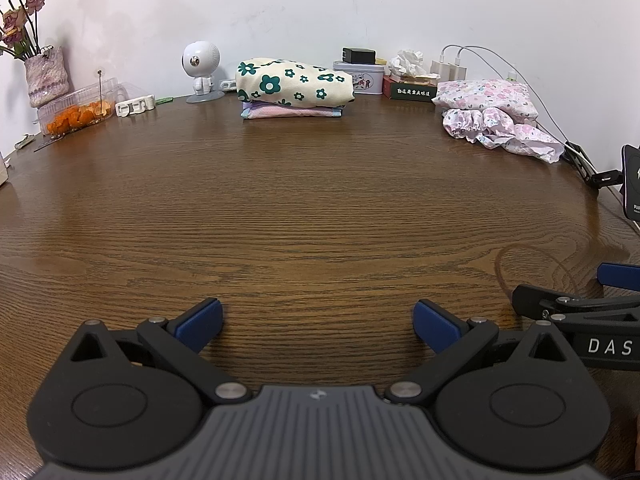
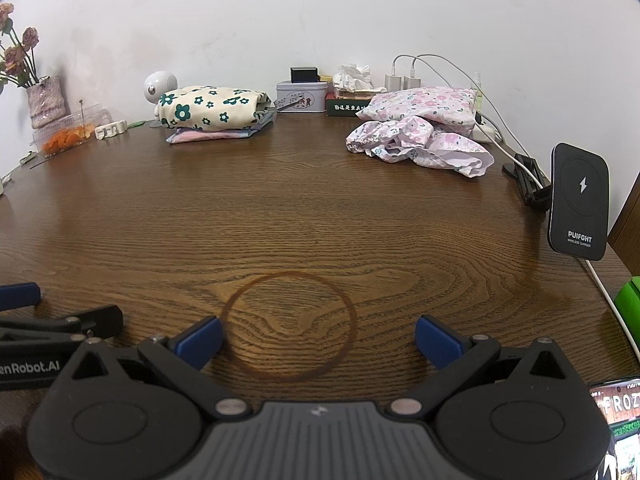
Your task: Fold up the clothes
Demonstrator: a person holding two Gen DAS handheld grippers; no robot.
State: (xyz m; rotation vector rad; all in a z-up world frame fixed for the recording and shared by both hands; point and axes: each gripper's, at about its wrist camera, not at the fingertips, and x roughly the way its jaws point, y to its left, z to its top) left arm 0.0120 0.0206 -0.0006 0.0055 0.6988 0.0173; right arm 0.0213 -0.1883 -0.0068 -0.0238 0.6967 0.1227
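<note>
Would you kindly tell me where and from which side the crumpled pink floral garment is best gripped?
I would probably take the crumpled pink floral garment at its gathered elastic edge, approaching from the near left. That ruffled edge bunches up above the table and faces open wood, while the folded floral piece crowds it from behind.

A cream garment with green flowers (image 1: 294,82) lies folded atop a folded pink one (image 1: 292,112) at the counter's far edge, while a pink-floral garment (image 2: 420,136) lies crumpled near the far right corner.
</note>
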